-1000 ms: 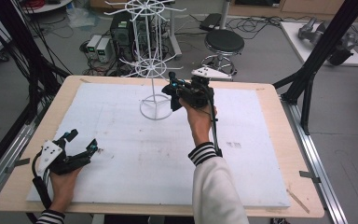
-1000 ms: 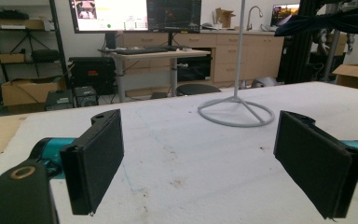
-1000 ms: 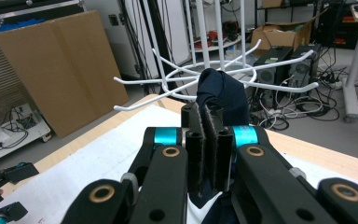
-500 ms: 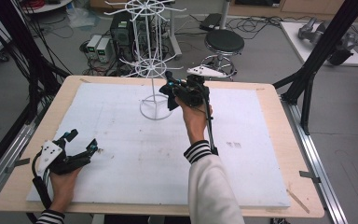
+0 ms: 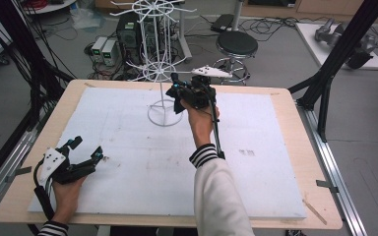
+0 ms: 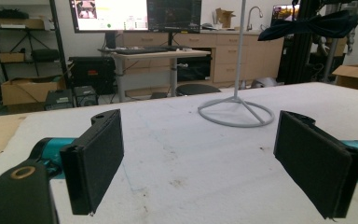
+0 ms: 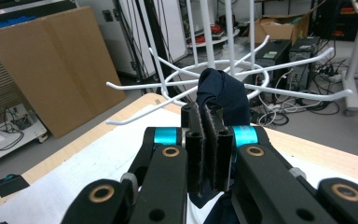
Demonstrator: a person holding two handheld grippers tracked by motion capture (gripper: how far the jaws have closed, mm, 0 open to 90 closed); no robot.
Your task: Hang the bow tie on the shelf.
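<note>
- Overhead first, from the high view: we had the right gripper raised beside the white wire rack at the far side of the table, level with the rack's lower ring of hooks. A dark cloth hung from its jaws, too small there for us to read its shape.
- Same view: the left gripper lay low on the white mat near the front left corner, well apart from the rack, jaws spread with nothing between them.
- Left gripper view: our own two black pads stood wide apart over bare mat. We saw the rack's ring base and its upright pole farther off, and the cloth bunched at the top right beside the pole.
- Right gripper view: the jaws were clamped together on the cloth. It was navy, folded into a lump that stuck up past the fingertips, with a tail dropping below the jaws, so its long axis ran roughly vertical, along the jaws. The top end pointed at the hook ring just behind it.
- Status, as we judged it: pickup and carry done, cloth at the rack. Left to do: drape it over a hook and let go. We could not tell whether it already touched a wire.
</note>
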